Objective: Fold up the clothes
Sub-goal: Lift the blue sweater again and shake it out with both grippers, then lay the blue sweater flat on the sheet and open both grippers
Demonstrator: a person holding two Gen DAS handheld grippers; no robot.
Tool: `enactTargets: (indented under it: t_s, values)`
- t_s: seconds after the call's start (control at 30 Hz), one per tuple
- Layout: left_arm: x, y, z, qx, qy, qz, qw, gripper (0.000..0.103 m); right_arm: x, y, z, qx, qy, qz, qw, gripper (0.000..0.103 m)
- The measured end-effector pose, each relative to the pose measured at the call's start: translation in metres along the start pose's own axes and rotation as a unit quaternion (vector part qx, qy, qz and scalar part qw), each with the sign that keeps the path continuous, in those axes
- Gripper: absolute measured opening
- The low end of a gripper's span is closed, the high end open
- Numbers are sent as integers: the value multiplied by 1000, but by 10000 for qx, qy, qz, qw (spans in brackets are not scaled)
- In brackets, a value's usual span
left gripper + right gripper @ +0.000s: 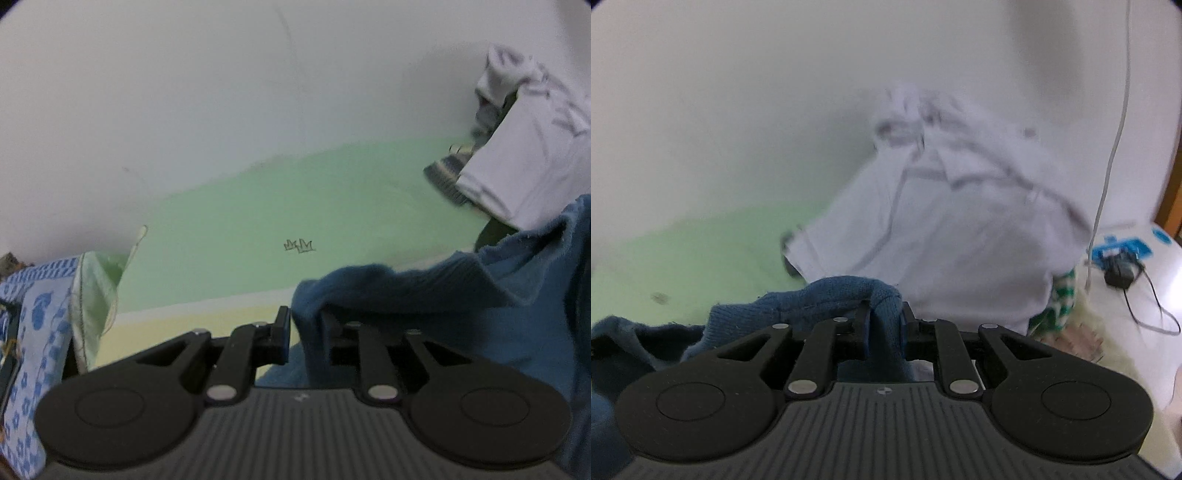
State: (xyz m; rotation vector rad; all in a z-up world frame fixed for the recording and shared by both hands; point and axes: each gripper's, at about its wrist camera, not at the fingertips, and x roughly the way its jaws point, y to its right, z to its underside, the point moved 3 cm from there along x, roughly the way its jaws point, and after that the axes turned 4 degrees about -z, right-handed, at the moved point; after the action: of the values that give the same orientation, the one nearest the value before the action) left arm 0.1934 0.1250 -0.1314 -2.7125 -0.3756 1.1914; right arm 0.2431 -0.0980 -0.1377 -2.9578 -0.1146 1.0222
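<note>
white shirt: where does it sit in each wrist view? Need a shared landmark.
Left wrist: white shirt at the far right edge, upper half, beyond the blue knit garment.
Right wrist: white shirt centre frame, piled against the wall, just beyond the tongs.
Shared landmark: green sheet beneath it, left of the shirt in both.

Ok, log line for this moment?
step: fold | held: blue garment | left gripper: gripping it | right gripper: gripping it | white shirt: unfolded behind

1. You're in a home bedroom: a pale green bed sheet [229, 229] meets a plain white wall [184, 92].
2. Loose laundry, a crumpled white cotton shirt [942, 221], lies piled there.
3. A blue floral pillowcase [40, 332] sits beside you.
</note>
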Motion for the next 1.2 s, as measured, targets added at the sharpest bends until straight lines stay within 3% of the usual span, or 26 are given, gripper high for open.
enactTargets:
  t_s: [0.13, 0.2, 0.37, 0.43, 0.53, 0.63, 0.77, 0.93, 1.03, 1.2]
  values:
    - [28, 4, -6, -33, -276, 123, 9995, 36, 35, -3, 11, -227, -478, 343, 9980, 28]
    - [33, 1, -5, -120, -329, 183, 9992, 38, 27, -4, 8, -309, -371, 219, 9986, 29]
    - [13, -14, 5, -198, -221, 359, 9989, 44, -32, 4, 7, -291, -44, -321, 9991, 35]
    - [-3, -20, 11, -201, -106, 396, 9990, 48, -57, 13, 15, -199, 24, -565, 9982, 43]
    - [-38, -27, 30, -39, 106, 327, 9994, 51, -96, 30, 35, -142, -133, -791, 9967, 47]
    - [-74, -36, 58, 42, 173, 258, 9995, 60, -129, 53, 69, -245, -345, -801, 9959, 52]
    - [-111, -47, 102, 82, 21, 255, 9996, 61, -160, 72, 118, -524, -818, -762, 9924, 52]
    - [-166, -36, 157, 221, -53, 381, 9990, 65, -199, 93, 166, -516, -1331, -1220, 9822, 53]
    - [-194, -21, 189, 264, -189, 572, 9978, 69, -225, 101, 184, -638, -1407, -1471, 9770, 54]
    - [-225, -3, 234, 168, -480, 545, 9972, 69, -255, 97, 209, -876, -1540, -1881, 9660, 56]
